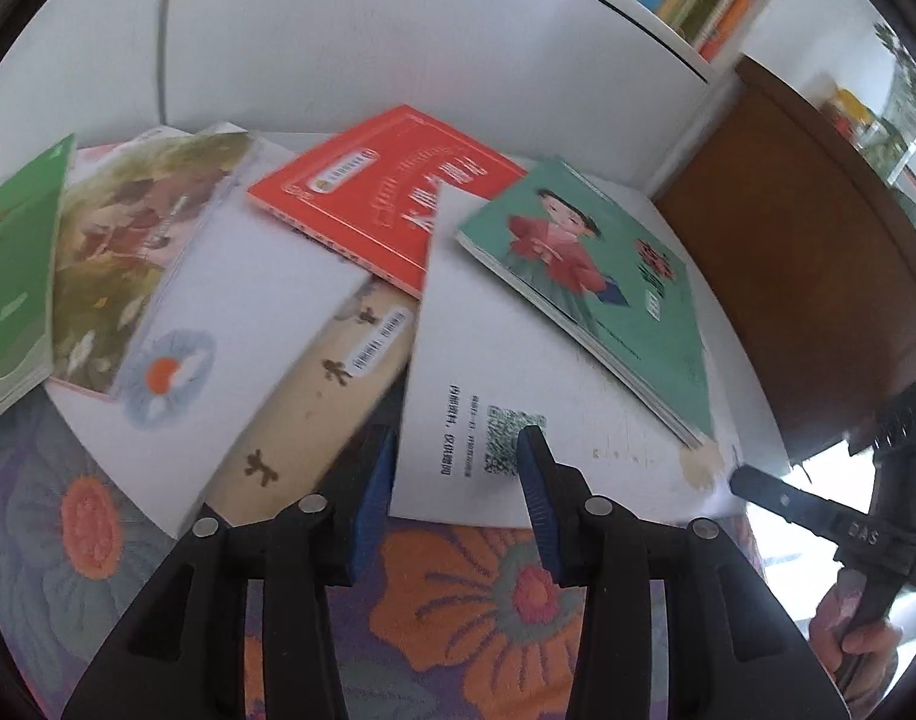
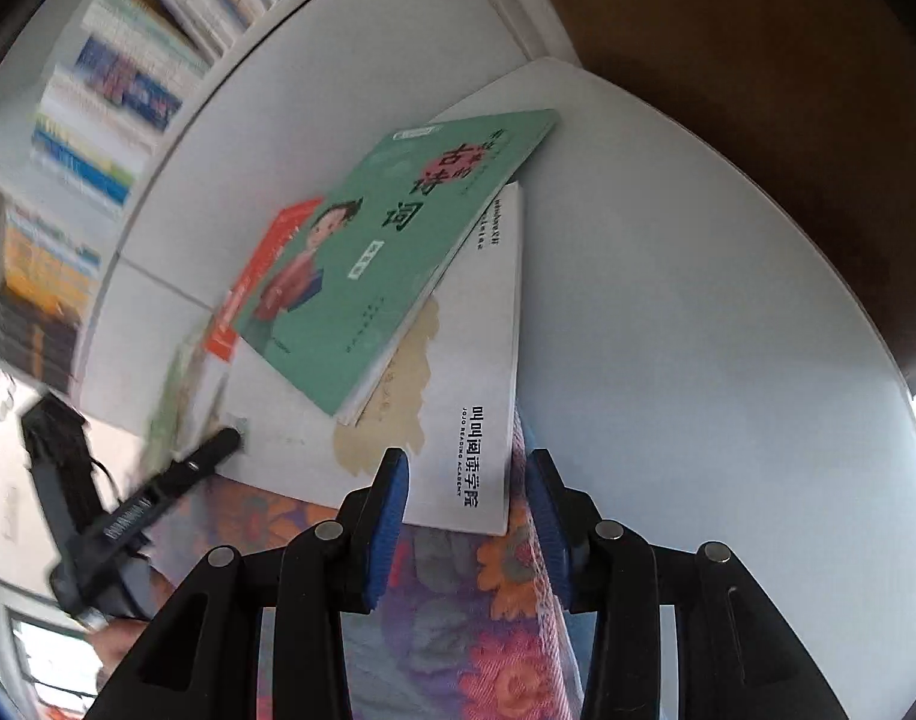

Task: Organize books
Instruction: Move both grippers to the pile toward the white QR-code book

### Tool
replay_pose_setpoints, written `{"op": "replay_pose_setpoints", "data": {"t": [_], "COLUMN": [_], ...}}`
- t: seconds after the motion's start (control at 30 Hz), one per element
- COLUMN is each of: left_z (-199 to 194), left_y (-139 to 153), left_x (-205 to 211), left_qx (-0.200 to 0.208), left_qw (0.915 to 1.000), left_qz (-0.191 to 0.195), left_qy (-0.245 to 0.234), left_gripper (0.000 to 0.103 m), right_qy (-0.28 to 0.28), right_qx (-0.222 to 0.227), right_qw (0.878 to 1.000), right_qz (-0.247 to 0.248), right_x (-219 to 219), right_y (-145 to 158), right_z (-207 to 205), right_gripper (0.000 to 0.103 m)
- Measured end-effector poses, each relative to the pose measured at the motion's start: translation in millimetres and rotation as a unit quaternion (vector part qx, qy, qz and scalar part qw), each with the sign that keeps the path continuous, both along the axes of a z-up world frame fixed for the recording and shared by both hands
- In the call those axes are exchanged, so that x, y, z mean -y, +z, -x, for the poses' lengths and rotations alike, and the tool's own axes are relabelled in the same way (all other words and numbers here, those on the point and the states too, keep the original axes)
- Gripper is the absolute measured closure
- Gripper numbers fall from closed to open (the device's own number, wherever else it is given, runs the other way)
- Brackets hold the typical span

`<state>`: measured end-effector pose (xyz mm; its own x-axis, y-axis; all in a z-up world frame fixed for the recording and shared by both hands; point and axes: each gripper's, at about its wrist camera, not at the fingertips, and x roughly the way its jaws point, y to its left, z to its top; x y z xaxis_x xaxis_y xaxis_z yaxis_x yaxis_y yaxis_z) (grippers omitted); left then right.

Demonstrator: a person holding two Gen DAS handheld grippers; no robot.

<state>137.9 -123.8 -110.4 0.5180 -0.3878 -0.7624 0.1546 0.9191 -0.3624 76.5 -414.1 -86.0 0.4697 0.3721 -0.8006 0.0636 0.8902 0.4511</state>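
Observation:
Several books lie jumbled on a white table (image 2: 698, 330). A teal book (image 1: 608, 300) with a girl on its cover rests on a white book (image 1: 518, 330) with a QR code. A red book (image 1: 386, 198) sits behind, and a beige book (image 1: 314, 408) and a white flower-print book (image 1: 236, 312) lie to the left. My left gripper (image 1: 458, 441) hovers open over the white book's near edge. My right gripper (image 2: 467, 459) is open above the near corner of the same white book (image 2: 476, 390), below the teal book (image 2: 386, 252). Neither holds anything.
An illustrated book (image 1: 122, 252) and a green book (image 1: 8, 276) lie at the far left. A floral cloth (image 1: 458, 600) hangs at the table's near edge. A filled bookshelf (image 2: 98, 120) stands behind. Brown wooden furniture (image 1: 806, 240) stands to the right.

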Motion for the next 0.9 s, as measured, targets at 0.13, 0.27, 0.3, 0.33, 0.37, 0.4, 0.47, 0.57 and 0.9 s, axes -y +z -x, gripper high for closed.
{"op": "replay_pose_setpoints", "data": {"t": [0.13,0.27,0.3,0.33,0.37,0.4,0.47,0.57,0.9], "left_z": [7,23,32,39,46,57,74,108,188], "left_y": [5,14,18,20,23,27,34,49,132], "left_x": [1,-10,-14,-18,-22,-27,-36,-47,-94], "left_qx": [-0.006,-0.003,-0.006,-0.006,-0.006,-0.006,-0.007,-0.008,0.024], "left_qw": [0.9998,0.9997,0.9996,0.9996,0.9996,0.9997,0.9998,0.9999,0.9980], "left_qz": [-0.012,-0.022,-0.022,-0.022,-0.022,-0.020,-0.019,-0.012,0.057], "left_qy": [-0.016,-0.013,-0.015,-0.015,-0.015,-0.013,-0.009,-0.008,0.015], "left_gripper": [0.064,0.064,0.064,0.064,0.064,0.064,0.064,0.064,0.060], "right_qy": [0.008,0.043,0.052,0.061,0.068,0.075,0.087,0.108,0.132], "right_qx": [0.003,0.012,0.011,0.013,0.015,0.017,0.016,0.021,0.088], "right_qw": [0.999,0.996,0.996,0.995,0.995,0.994,0.994,0.993,0.987], "right_qz": [0.050,0.083,0.077,0.074,0.075,0.074,0.065,0.052,-0.011], "right_x": [-15,-32,-35,-38,-42,-45,-51,-60,-74], "right_y": [9,19,21,24,27,30,34,47,136], "right_z": [7,20,25,31,38,44,55,80,135], "right_gripper": [0.059,0.059,0.053,0.052,0.052,0.052,0.052,0.052,0.053]}}
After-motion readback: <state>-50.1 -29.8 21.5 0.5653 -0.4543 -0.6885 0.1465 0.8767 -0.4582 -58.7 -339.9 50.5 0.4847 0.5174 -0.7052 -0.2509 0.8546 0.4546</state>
